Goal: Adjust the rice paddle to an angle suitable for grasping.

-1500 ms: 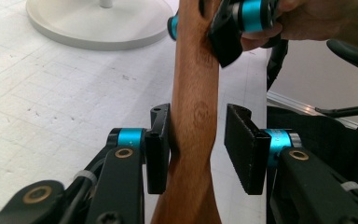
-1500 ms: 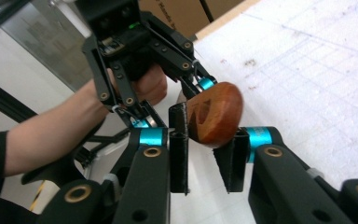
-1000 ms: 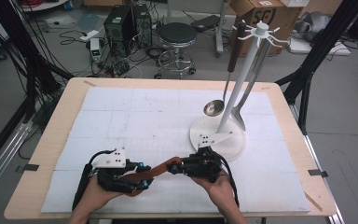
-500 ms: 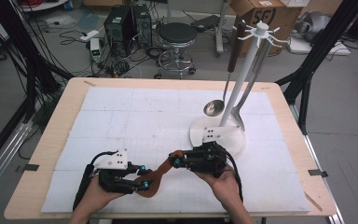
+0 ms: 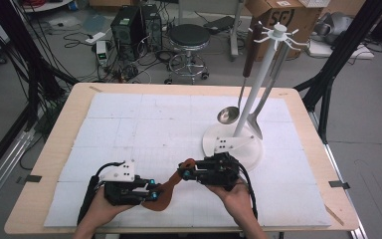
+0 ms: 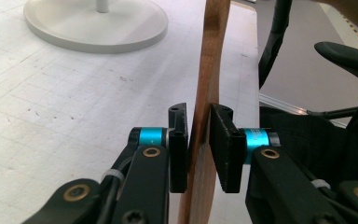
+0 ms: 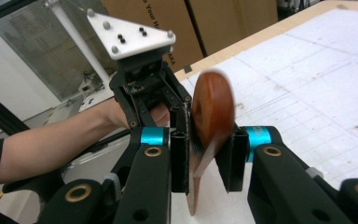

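Since a second ago, the right gripper has edged toward the rack's white base, carrying the handle of the wooden spatula with it. Left gripper jaws have just been closing and now pinch the blade edge-on between their pads. Right jaws have just been easing apart, narrow, the handle between them; whether they press I cannot tell. Near the table's front edge, the spatula bridges both grippers over the white mat.

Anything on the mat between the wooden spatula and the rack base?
Nothing visible. The spatula sits between the jaws of both the left gripper and right gripper; the mat up to the rack base is bare.
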`<state>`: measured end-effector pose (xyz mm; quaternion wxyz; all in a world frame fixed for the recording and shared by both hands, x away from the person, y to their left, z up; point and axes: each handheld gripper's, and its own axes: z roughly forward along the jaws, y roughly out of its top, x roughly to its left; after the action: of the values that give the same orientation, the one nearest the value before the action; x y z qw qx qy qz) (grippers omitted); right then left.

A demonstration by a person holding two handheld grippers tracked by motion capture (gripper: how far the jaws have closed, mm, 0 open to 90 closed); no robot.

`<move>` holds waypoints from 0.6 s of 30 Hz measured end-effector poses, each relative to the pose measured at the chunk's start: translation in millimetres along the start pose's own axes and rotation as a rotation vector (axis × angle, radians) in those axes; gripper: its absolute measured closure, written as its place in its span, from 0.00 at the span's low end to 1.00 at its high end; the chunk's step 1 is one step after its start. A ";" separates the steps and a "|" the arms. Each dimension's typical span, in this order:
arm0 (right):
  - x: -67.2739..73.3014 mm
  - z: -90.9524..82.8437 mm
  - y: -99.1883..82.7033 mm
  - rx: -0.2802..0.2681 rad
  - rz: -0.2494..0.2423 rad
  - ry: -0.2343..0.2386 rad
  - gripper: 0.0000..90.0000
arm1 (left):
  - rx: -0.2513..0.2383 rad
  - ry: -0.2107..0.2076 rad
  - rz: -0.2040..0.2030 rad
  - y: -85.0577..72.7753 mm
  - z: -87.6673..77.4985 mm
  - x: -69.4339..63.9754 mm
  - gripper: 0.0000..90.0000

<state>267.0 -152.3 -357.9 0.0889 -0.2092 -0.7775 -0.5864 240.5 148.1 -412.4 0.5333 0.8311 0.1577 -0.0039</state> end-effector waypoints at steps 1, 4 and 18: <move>-0.6 1.9 -2.1 0.005 -0.003 0.002 0.85 | 0.001 -0.003 0.002 -0.1 -0.2 -0.2 0.88; -2.8 8.7 -9.1 0.016 0.006 0.010 0.84 | -0.001 -0.003 0.003 -0.3 -0.2 -0.4 0.89; -6.9 30.4 -28.1 0.042 0.009 0.011 0.86 | -0.004 0.012 -0.007 -1.3 -1.0 0.7 0.89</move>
<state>264.4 -131.3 -394.1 0.1001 -0.2075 -0.7881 -0.5708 240.7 149.6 -413.2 0.5338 0.8295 0.1640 -0.0004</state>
